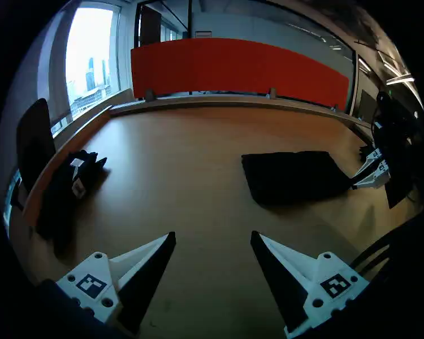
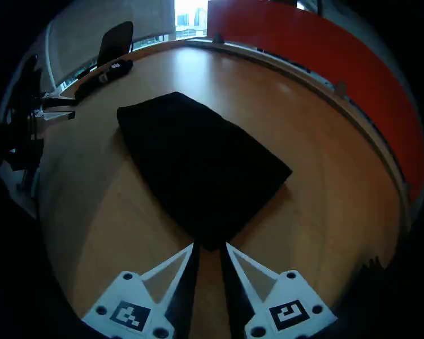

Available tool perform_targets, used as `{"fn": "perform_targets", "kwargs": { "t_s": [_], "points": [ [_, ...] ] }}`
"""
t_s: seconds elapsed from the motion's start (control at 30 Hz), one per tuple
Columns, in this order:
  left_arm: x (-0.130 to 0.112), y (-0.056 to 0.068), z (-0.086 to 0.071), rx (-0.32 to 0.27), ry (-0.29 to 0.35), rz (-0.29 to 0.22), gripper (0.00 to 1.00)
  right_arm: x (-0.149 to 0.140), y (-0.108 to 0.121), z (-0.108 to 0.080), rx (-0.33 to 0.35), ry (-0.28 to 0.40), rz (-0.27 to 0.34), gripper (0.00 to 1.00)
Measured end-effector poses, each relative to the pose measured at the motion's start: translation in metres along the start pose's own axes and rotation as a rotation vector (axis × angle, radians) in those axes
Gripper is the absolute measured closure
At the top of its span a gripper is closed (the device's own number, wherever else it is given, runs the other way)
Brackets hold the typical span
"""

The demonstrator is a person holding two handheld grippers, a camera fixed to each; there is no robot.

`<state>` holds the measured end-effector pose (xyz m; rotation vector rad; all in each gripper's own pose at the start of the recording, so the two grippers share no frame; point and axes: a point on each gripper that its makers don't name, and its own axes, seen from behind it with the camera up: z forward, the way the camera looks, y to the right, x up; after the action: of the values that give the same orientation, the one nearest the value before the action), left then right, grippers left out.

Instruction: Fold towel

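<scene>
Right gripper view: right gripper [image 2: 209, 250] is sitting nearly closed, narrow gap, w/ a corner of the black towel [image 2: 200, 164] btwn its tips at 6 o'clock; can't tell if it's pinching. Towel is lying flat on the table [image 2: 325, 186]. Left gripper view: left gripper [image 1: 212, 243] is hanging wide open, grasping nothing. Dark bundle [image 1: 70, 181] at 9 o'clock is looking too dim to ID.

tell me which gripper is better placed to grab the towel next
Right. The right gripper has its tips at a corner of the towel; the left gripper is open over the table, well short of it.
</scene>
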<state>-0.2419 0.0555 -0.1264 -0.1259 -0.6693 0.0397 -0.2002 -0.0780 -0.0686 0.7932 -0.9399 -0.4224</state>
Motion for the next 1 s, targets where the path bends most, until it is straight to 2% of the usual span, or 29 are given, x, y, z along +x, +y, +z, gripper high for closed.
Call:
{"fn": "perform_targets", "kwargs": {
  "t_s": [0.07, 0.13, 0.5, 1.0],
  "points": [
    [-0.001, 0.000, 0.000, 0.000, 0.000, -0.001, 0.01, 0.000, 0.003, 0.001, -0.015, 0.003, -0.003, 0.92],
    [-0.001, 0.000, 0.000, 0.001, 0.000, -0.001, 0.01, 0.001, 0.005, 0.000, -0.022, 0.008, -0.008, 0.96],
    [0.001, -0.002, 0.000, 0.003, 0.004, 0.002, 0.01, 0.016, 0.009, -0.006, -0.043, 0.050, -0.011, 0.96],
    [0.004, -0.002, -0.003, 0.001, 0.009, 0.003, 0.01, 0.023, 0.026, -0.035, -0.098, 0.089, 0.009, 0.96]
  ]
}}
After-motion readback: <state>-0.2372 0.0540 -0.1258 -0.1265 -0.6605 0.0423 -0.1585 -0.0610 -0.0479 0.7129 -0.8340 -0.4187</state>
